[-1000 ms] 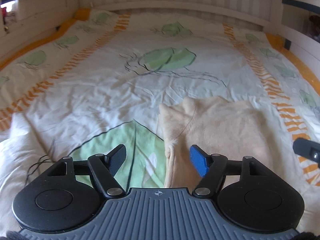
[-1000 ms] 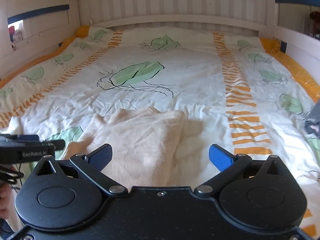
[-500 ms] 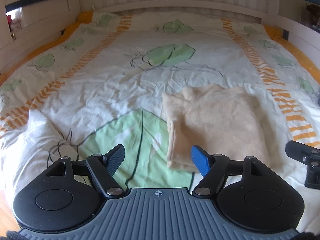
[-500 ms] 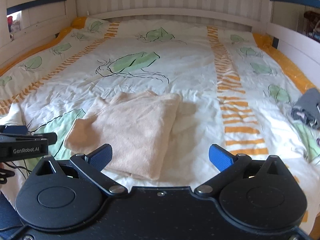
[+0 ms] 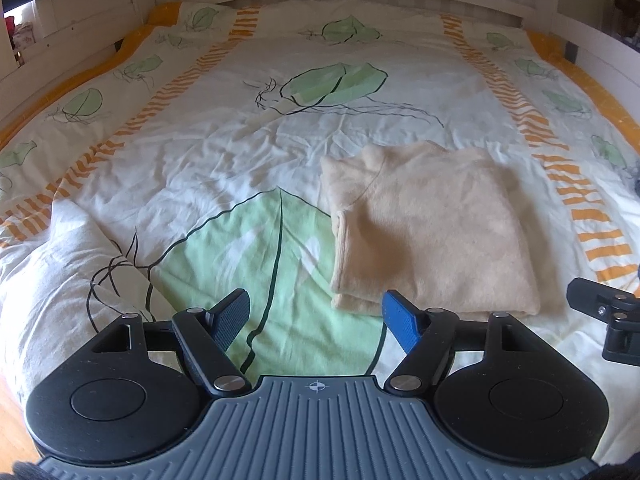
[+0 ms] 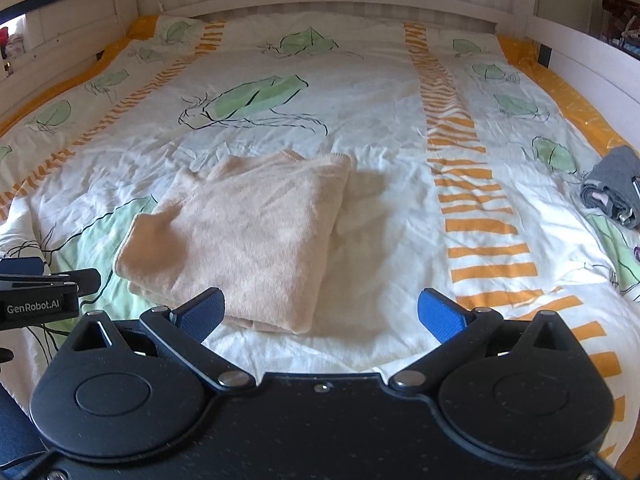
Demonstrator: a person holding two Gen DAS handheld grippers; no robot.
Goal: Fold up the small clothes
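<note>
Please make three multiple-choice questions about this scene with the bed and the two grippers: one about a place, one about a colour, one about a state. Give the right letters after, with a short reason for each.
1. Where does the grey garment lie?
A. by the bed's right edge
B. on the beige garment
C. in the left gripper

2. What colour are the stripes on the duvet?
A. blue
B. orange
C. red

3. How is the beige garment?
A. spread flat, unfolded
B. hanging from a gripper
C. folded, lying free

Answers:
1 A, it sits far right in the right wrist view.
2 B, both bands are orange.
3 C, stacked layers show at its edge; the left gripper and right gripper are open and empty.
</note>
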